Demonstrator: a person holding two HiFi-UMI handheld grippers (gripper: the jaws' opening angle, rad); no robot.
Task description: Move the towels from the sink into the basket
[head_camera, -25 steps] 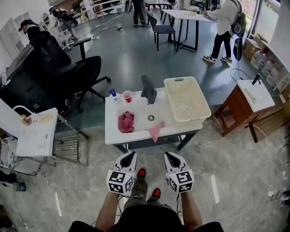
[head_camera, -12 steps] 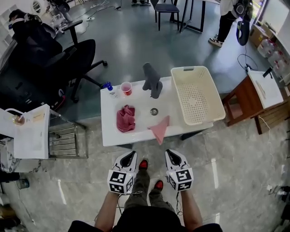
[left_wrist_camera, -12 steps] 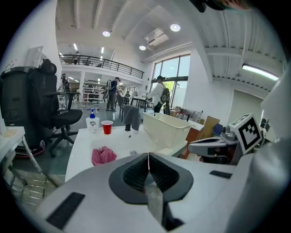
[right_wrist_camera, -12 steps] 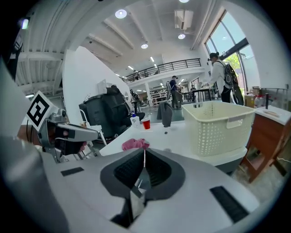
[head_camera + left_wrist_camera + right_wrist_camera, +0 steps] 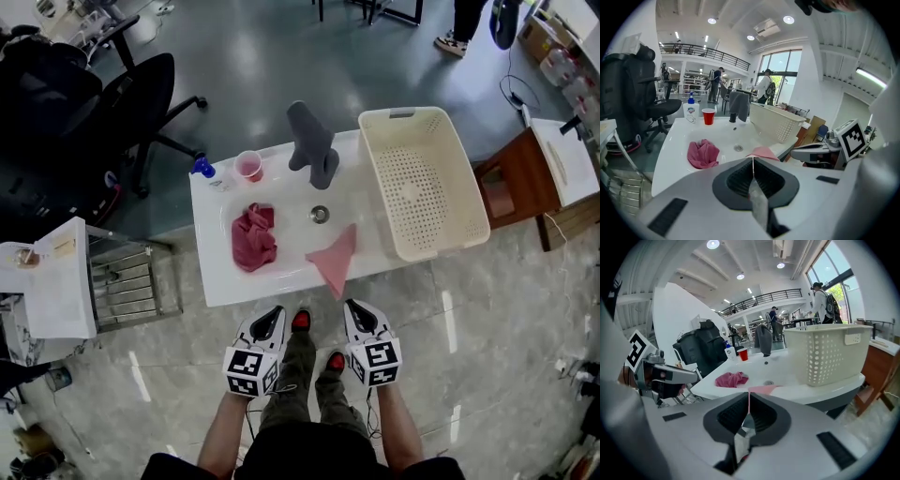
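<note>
Where the glossy white sink (image 5: 211,281) dips, 1 crumpled crimson towel (image 5: 254,236) lies. The left gripper (image 5: 270,317) is clenched, empty. 1 smooth triangular pink towel (image 5: 336,259) drapes the front rim. The right gripper (image 5: 354,311) is clenched, empty. A perforated cream plastic basket (image 5: 422,183) stands rightmost.

Two towels (image 5: 254,236), one sink (image 5: 291,228), one basket (image 5: 424,183), one red cup (image 5: 249,166) and one bottle (image 5: 204,171).

Pink towel (image 5: 762,151): its near corner is hidden behind the left tongs' (image 5: 753,160) own body, and likewise behind the right tongs (image 5: 749,393) in their view.
Bottle (image 5: 204,170): far beyond the left tongs; label too small to read.
Person (image 5: 459,23): far past the right tongs, cut by the top edge; only legs and shoes show.
Side table (image 5: 511,192): right of the right tongs, running off the edge.
Forearms (image 5: 223,433): behind both tongs, cut by the bottom edge.
</note>
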